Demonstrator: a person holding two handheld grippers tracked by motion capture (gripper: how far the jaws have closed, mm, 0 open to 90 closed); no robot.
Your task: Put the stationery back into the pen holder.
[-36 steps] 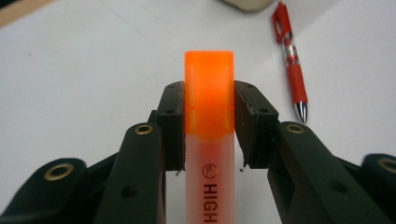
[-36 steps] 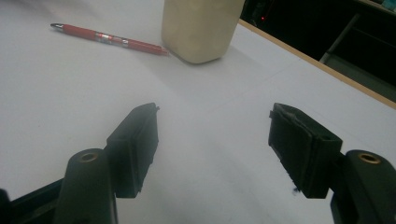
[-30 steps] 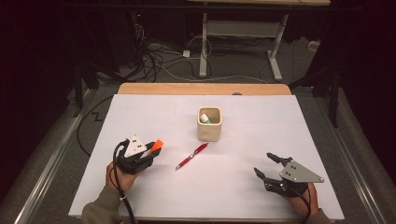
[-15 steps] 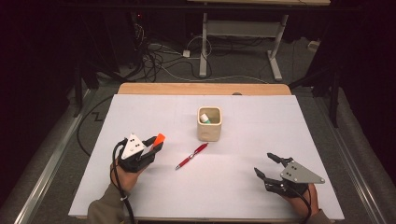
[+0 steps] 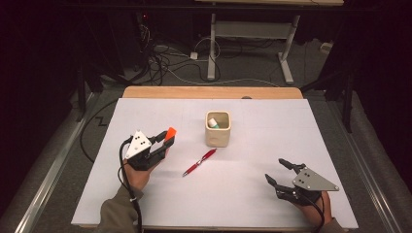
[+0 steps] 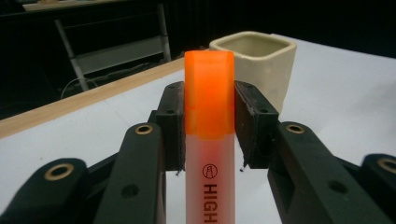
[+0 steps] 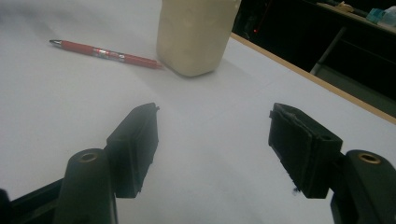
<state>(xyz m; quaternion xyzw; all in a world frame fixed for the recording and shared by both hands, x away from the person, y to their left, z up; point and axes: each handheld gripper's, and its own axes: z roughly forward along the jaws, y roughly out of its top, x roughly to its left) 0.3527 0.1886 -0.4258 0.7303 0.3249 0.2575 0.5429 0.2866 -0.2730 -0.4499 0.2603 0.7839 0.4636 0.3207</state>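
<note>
Highlighter, orange cap (image 6: pixel 208 100): one. Pen, red (image 5: pixel 199 162): one. Cup, cream, square (image 5: pixel 218 128): one; inside it, small green-and-white item (image 5: pixel 214 123): one. Grippers, two-jaw: two, left gripper (image 5: pixel 164 141), right gripper (image 5: pixel 278 171). White table cover (image 5: pixel 272 141): one.

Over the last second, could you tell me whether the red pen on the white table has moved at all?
No. The red pen lies just below the cream square cup, at the same slant as before.
</note>
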